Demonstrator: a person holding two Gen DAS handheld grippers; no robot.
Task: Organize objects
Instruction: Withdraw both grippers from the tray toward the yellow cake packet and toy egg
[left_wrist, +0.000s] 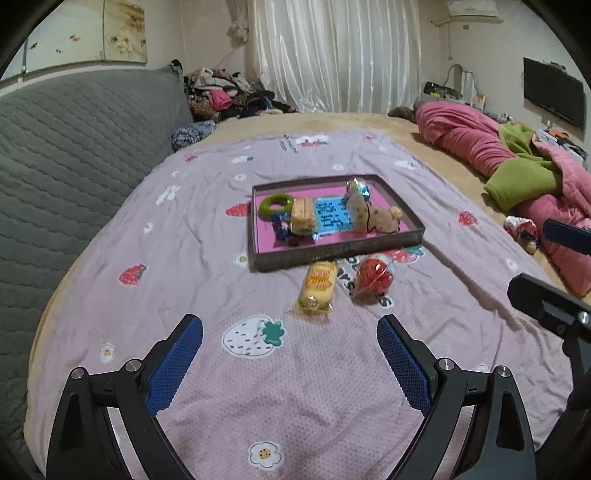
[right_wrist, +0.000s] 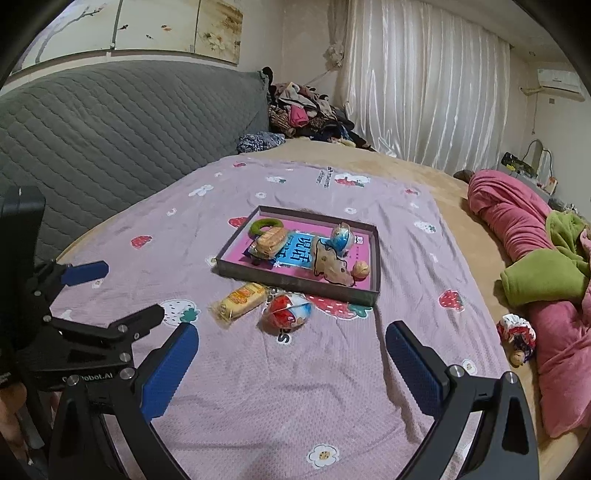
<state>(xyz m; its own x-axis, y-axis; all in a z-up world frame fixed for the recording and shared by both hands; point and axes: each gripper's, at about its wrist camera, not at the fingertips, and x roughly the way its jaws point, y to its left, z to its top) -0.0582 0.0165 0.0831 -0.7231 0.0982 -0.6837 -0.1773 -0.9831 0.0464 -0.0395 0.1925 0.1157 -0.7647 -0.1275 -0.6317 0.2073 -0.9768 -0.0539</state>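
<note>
Setting: a bed covered with a pale purple sheet (left_wrist: 184, 229) printed with strawberries and flowers; a grey quilted headboard (left_wrist: 74, 147) is on the left.
Tray: a shallow dark-rimmed tray (left_wrist: 334, 254) with a pink floor sits on the sheet, ahead of both grippers.
Inside the tray: a green ring (left_wrist: 276, 204) at the far left, a wrapped biscuit pack (left_wrist: 303, 218) beside it, a blue-and-white wrapped ball (left_wrist: 357, 187) at the far side, and a beige soft toy (left_wrist: 384, 218) to the right.
Outside the tray: a yellow snack packet (left_wrist: 318, 286) and a red wrapped ball (left_wrist: 373, 277) lie side by side on the sheet, just in front of the tray's near wall.
Left gripper (left_wrist: 290, 332): jaws spread wide, blue pads holding nothing, above the sheet short of the yellow packet.
Right gripper (right_wrist: 291, 338): jaws likewise spread wide and empty, near the red ball.
Right edge of bed: a rolled pink quilt (right_wrist: 517, 225) with a green blanket (right_wrist: 543, 277).
</note>
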